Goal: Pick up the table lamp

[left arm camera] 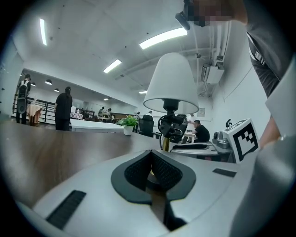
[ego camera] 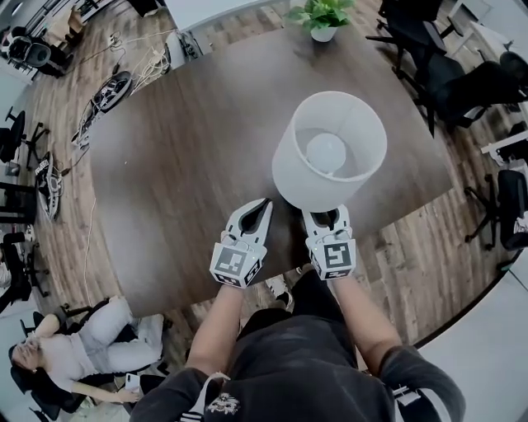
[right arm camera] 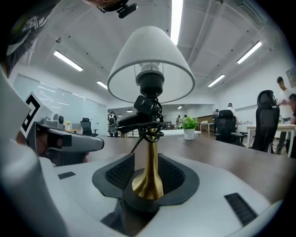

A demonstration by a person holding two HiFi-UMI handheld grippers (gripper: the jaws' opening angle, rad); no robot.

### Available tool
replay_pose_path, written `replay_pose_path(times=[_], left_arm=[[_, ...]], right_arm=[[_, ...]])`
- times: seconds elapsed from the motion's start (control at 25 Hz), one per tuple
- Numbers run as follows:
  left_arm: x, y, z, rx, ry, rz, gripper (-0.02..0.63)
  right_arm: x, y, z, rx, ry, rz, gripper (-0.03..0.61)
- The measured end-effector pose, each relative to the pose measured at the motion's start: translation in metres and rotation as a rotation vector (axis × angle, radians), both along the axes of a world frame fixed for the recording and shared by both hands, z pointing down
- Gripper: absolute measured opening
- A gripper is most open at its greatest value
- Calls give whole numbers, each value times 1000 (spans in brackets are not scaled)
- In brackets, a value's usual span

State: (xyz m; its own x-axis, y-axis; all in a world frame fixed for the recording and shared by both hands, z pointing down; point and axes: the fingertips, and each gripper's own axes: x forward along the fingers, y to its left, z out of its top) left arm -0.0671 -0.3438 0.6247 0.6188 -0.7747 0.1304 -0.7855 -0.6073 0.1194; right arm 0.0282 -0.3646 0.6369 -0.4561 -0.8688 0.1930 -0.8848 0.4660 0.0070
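The table lamp, with its white shade (ego camera: 330, 152) and a bulb inside, stands upright on the dark wooden table (ego camera: 181, 148) near its front edge. In the right gripper view its brass stem (right arm camera: 148, 171), wrapped with a black cord, rises between the pads of my right gripper (right arm camera: 147, 162). The jaws stand open around the stem, with gaps on both sides. My right gripper (ego camera: 328, 218) reaches under the shade. My left gripper (ego camera: 259, 208) lies just left of the lamp, its jaws together and empty. The left gripper view shows the lamp (left arm camera: 171, 83) ahead and slightly right of my left gripper (left arm camera: 150, 156).
A potted plant (ego camera: 322, 16) stands at the table's far edge. Black office chairs (ego camera: 462, 82) crowd the right side. Cables and gear (ego camera: 107, 91) lie on the floor at the left, and a person (ego camera: 74, 354) sits near the lower left corner.
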Motion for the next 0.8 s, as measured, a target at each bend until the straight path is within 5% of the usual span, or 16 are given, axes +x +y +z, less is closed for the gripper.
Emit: replay_pose_path(times=[0.8], left_arm=[[-1,-15,15,-29,18,-26,8]], right_arm=[[-11,-39,-8,78,-14,-76,109]])
